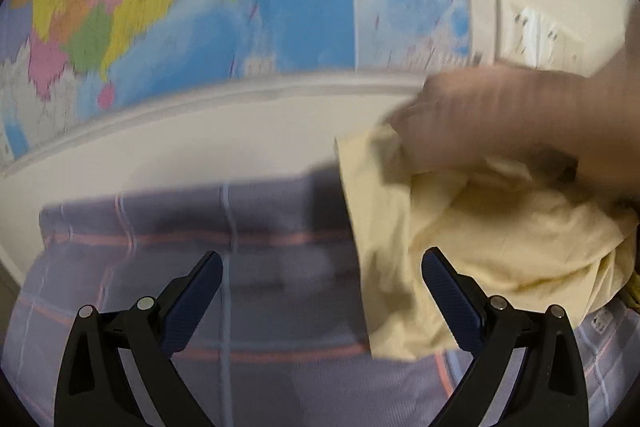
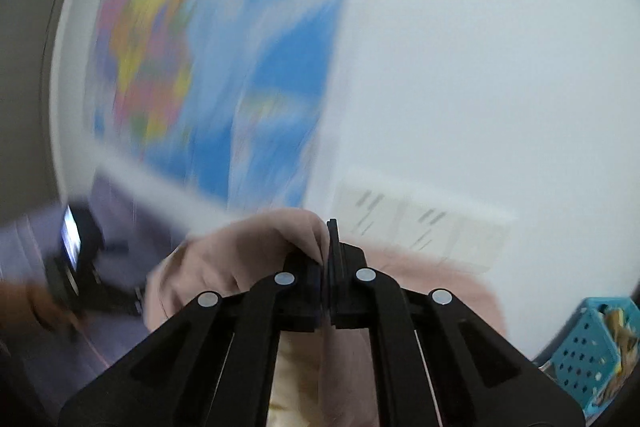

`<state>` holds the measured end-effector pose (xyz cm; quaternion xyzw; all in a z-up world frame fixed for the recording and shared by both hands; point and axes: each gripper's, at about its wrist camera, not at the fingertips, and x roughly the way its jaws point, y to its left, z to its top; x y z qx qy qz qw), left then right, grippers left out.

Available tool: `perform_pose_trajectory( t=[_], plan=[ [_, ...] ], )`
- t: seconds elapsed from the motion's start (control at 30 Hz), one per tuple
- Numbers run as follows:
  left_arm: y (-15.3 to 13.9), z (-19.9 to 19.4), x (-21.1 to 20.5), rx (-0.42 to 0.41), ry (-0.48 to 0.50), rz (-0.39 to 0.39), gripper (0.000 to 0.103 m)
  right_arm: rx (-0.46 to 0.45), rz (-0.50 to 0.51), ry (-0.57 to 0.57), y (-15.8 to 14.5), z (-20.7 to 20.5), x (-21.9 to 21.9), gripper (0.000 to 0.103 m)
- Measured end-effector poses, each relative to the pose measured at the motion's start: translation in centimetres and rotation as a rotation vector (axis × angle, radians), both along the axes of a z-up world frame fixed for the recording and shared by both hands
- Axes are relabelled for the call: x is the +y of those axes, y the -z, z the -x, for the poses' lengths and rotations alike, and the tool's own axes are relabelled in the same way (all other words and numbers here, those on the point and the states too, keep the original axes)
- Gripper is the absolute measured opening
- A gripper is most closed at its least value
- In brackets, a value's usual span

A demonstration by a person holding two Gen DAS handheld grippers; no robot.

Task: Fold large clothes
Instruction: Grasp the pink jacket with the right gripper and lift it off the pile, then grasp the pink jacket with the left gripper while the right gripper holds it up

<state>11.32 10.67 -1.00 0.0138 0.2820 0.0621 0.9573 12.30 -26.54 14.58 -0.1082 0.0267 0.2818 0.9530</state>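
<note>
Writing: none I can read, blurred | garment (image 1: 480,235): bunched, raised over bed (image 1: 200,267), right of my left gripper (image 1: 322,263), axis unclear | left spread, empty | right gripper (image 2: 326,243) clamped on garment

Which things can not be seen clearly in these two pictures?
- Pale yellow cloth garment, left wrist view: its type and full shape; bunched, motion-blurred.
- Right gripper, right wrist view: the pinched fabric hides one fingertip.
- Colourful wall map: its text is blurred.
- Blue perforated plastic basket: cut off by the edge.
</note>
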Motion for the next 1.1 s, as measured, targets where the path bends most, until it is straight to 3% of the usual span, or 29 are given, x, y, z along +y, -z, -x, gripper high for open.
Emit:
perform_pose_trajectory(
  t=[0.1, 0.2, 0.33, 0.47, 0.57, 0.63, 0.8, 0.83, 0.87, 0.9, 0.93, 0.97, 1.1],
  plan=[
    [-1.6, 0.1, -1.3, -0.090, 0.060, -0.053, 0.096, -0.084, -0.094, 0.000, -4.9, 3.0, -3.5, 0.003],
    [-3.0, -0.4, -3.2, -0.176, 0.188, -0.066, 0.096, -0.130, -0.148, 0.031, -8.5, 4.4, -5.7, 0.003],
    [-3.6, -1.0, -7.2, -0.263, 0.402, -0.052, 0.096, -0.126, -0.168, 0.031, -10.5, 5.0, -6.4, 0.003],
    [-2.2, -1.3, -12.9, -0.334, 0.582, -0.130, 0.096, -0.121, -0.169, 0.021, -10.7, 5.3, -6.0, 0.003],
    [0.0, -1.3, -16.1, -0.389, 0.645, -0.263, 0.097, -0.100, -0.179, 0.026, -10.8, 5.0, -6.3, 0.003],
    [1.6, -1.1, -18.3, -0.436, 0.654, -0.409, 0.097, -0.083, -0.187, 0.013, -10.8, 4.9, -6.8, 0.003],
    [1.3, -3.2, -20.1, -0.478, 0.618, -0.545, 0.096, -0.070, -0.201, 0.001, -10.5, 4.9, -7.7, 0.003],
    [1.1, -3.6, -20.4, -0.489, 0.621, -0.558, 0.088, -0.068, -0.202, 0.001, -10.4, 5.0, -7.8, 0.003],
    [1.1, -4.0, -20.9, -0.509, 0.641, -0.586, 0.067, -0.065, -0.205, 0.003, -10.3, 4.9, -8.0, 0.003],
    [1.2, -4.5, -21.4, -0.523, 0.638, -0.630, 0.055, -0.064, -0.206, 0.004, -10.3, 4.9, -8.1, 0.003],
    [1.3, -5.4, -22.0, -0.500, 0.621, -0.666, 0.024, -0.064, -0.209, 0.017, -10.3, 4.9, -8.3, 0.003],
    [1.0, -6.0, -22.0, -0.467, 0.622, -0.647, 0.015, -0.062, -0.210, 0.022, -10.3, 5.0, -8.4, 0.003],
    [-4.3, -6.4, -19.7, -0.471, 0.577, -0.436, 0.009, -0.087, -0.215, 0.054, -11.3, 6.8, -9.2, 0.003]
  ],
)
